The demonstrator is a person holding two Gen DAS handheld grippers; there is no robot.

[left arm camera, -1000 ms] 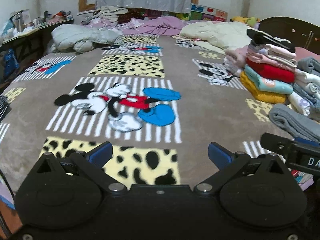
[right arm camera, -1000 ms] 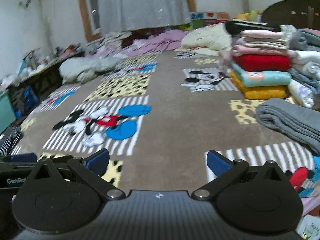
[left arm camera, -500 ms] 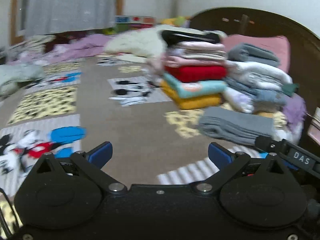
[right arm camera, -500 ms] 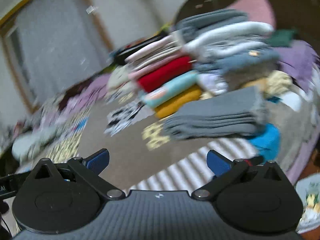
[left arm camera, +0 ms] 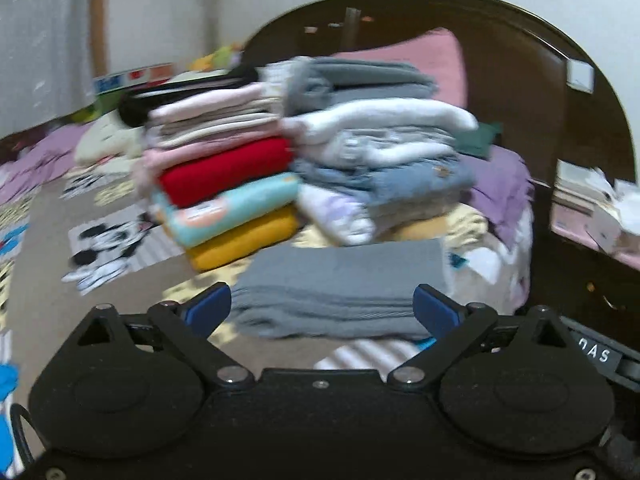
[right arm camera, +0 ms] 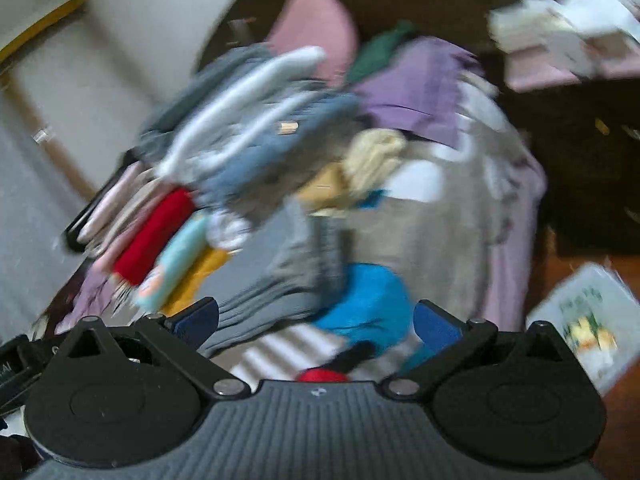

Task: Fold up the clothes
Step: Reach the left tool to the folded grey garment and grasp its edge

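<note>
Resting flat, ribbed grey knit [left arm camera: 340, 292], squarely folded.

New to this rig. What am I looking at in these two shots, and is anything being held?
There is no robot arm: a person carries a pair of hand-held tongs in each hand, and each pair has a wide-angle camera looking forward along its two fingers. One picture is from the left tongs, the other from the right tongs; the black shape at the bottom of each is the tool's own body.

Both face a bed covered by a cartoon-print blanket. On it are stacks of folded clothes, including a red piece and a yellow one, with a folded grey garment lying nearest. A dark headboard stands behind.

Both pairs of tongs are open and hold nothing. The right picture is heavily blurred.
</note>
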